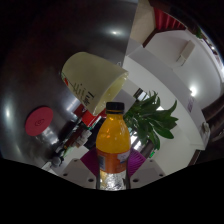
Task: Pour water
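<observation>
- We see the bottle [113,145], filled with orange liquid and closed by a dark cap, upright between the fingers of our tool [113,180]; its lower body meets the magenta pads [92,160], so we judge the tool closed on the bottle, though the contact itself is mostly hidden.
- The cap appears to sit on the neck. If we tilt now nothing leaves the bottle, and a harder tilt only strains the grip.
- The grip seems low on the body. As the bottle leans, the heavy liquid above the fingers may swing it, and we think it could slip or rotate in the pads.
- Beyond the bottle stands a pale, tilted container [93,78], which we take as the likely receiver; we cannot tell how its opening faces, so a stream may miss and wet the surface [178,75].
- A green plant [153,115] is just beside the bottle. Sweeping toward it may brush the leaves and jolt our aim.
- A red-topped object [40,120] and small clutter lie on the other side; a spill or a wide swing may reach them.
</observation>
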`<move>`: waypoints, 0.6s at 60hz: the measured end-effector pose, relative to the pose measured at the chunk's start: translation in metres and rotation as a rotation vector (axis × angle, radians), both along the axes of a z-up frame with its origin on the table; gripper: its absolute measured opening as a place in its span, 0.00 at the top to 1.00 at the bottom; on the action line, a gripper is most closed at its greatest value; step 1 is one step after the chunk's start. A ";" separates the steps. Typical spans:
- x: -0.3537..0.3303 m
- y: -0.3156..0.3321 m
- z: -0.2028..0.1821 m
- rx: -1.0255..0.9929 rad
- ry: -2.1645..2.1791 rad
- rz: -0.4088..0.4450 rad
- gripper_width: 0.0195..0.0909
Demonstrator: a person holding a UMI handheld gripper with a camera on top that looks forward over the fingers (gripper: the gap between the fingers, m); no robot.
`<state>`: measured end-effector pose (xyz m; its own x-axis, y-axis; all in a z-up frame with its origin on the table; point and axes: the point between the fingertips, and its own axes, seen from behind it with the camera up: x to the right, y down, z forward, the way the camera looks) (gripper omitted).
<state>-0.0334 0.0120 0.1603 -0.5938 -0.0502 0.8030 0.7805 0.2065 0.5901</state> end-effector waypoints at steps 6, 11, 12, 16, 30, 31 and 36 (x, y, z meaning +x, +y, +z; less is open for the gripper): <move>0.005 -0.001 0.001 -0.015 0.058 -0.012 0.80; 0.010 -0.002 0.008 -0.048 0.174 -0.024 0.80; 0.013 -0.002 0.008 -0.054 0.212 -0.032 0.81; 0.021 -0.003 0.023 -0.107 0.380 -0.035 0.81; 0.038 -0.006 0.057 -0.404 1.233 -0.078 0.81; 0.028 -0.010 0.050 -0.411 1.303 -0.083 0.81; 0.041 -0.011 0.058 -0.596 1.595 -0.086 0.81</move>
<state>0.0078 0.0007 0.2179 0.7736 0.4421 0.4540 0.4967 0.0219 -0.8676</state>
